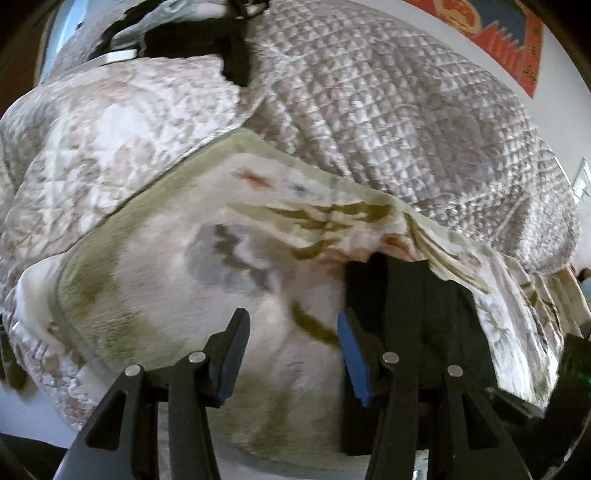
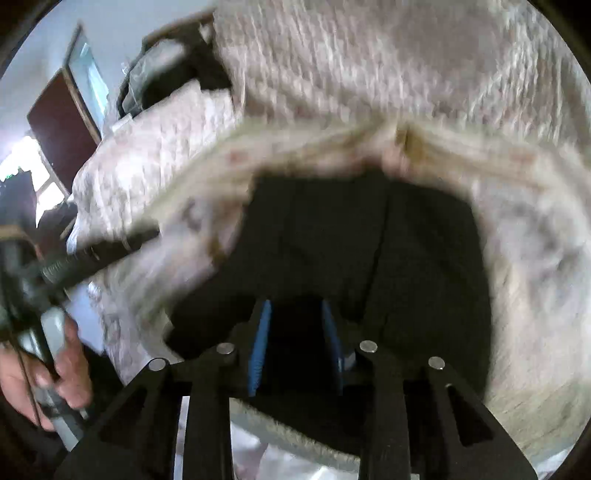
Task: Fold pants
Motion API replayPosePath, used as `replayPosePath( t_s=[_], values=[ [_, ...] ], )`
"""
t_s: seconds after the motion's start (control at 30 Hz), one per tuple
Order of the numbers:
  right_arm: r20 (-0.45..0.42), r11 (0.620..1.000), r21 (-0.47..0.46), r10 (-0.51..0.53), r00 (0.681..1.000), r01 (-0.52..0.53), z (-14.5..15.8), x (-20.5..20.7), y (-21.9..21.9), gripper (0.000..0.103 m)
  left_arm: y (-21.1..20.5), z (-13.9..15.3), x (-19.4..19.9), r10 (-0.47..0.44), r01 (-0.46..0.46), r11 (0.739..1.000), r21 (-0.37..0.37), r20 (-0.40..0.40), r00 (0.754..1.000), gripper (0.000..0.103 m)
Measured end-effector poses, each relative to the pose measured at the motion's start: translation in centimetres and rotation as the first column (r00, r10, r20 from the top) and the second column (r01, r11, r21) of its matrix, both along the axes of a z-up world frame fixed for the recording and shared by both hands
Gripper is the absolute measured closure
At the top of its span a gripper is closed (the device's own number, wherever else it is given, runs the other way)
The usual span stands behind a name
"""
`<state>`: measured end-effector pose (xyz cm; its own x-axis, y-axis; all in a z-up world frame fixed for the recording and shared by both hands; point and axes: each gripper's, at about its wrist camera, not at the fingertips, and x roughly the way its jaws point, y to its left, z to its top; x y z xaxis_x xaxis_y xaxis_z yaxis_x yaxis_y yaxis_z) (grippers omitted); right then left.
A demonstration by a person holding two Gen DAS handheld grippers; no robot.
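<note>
Nearest in the right wrist view: right gripper (image 2: 295, 343), jaws drawn fairly close with dark cloth between the blue pads; whether actually pinching the pants (image 2: 369, 251) cannot be told through the blur. Black pants lying as a compact, roughly squared dark shape on a pale patterned blanket (image 2: 528, 258), a seam down the middle. At the left edge, a hand (image 2: 48, 380) around the other tool's handle.

From the left wrist: left gripper (image 1: 291, 343), jaws spread wide and holding nothing, hovering over the blanket (image 1: 155, 266), just beside the pants (image 1: 413, 306) to its right. Beyond, a quilted cover (image 1: 369, 129) over the bed, dark items at its far end, a red-and-blue hanging (image 1: 498, 33) on the wall.

Judging by the compact outline, probably folded at least once already; likely left: a final fold or smoothing.
</note>
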<state>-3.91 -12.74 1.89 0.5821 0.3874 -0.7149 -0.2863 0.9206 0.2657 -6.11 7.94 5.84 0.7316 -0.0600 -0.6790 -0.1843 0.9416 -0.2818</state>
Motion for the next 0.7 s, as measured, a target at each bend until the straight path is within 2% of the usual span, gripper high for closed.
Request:
replayPosePath(
  t_s=[0.1, 0.2, 0.3, 0.43, 0.57, 0.7],
  values=[
    [-0.022, 0.996, 0.043, 0.080, 0.997, -0.079, 0.7, 0.2, -0.2, 0.079, -1.4, 0.6, 0.7, -0.045, 0.045, 0.999, -0.002, 0.003, 0.999, 0.051],
    [-0.002, 0.996, 0.089, 0.013, 1.000, -0.013, 2.1, 1.1, -3.2, 0.079, -2.9, 1.7, 1.7, -0.093, 0.093, 0.996, 0.000, 0.003, 0.996, 0.051],
    [0.016, 0.995, 0.030, -0.099, 0.995, 0.098, 3.6, 3.4, -6.3, 0.079, -4.9, 2.6, 3.5, -0.157, 0.157, 0.988, 0.004, -0.007, 0.988, 0.051],
    [0.011, 0.990, -0.037, -0.133, 0.991, 0.134, 3.8, 6.7, -8.2, 0.079, -8.2, 3.0, 7.0, -0.249, 0.251, 0.966, 0.058, -0.031, 0.968, 0.051],
    [-0.008, 0.986, -0.064, -0.154, 0.988, 0.153, 2.3, 9.3, -8.9, 0.079, -10.3, 1.5, 9.9, -0.291, 0.297, 0.951, 0.085, -0.076, 0.954, 0.052],
    [-0.059, 0.982, -0.058, -0.183, 0.981, 0.180, -0.2, 10.1, -10.1, 0.079, -10.4, -1.8, 10.9, -0.250, 0.273, 0.952, 0.136, -0.163, 0.954, 0.057]
  ],
)
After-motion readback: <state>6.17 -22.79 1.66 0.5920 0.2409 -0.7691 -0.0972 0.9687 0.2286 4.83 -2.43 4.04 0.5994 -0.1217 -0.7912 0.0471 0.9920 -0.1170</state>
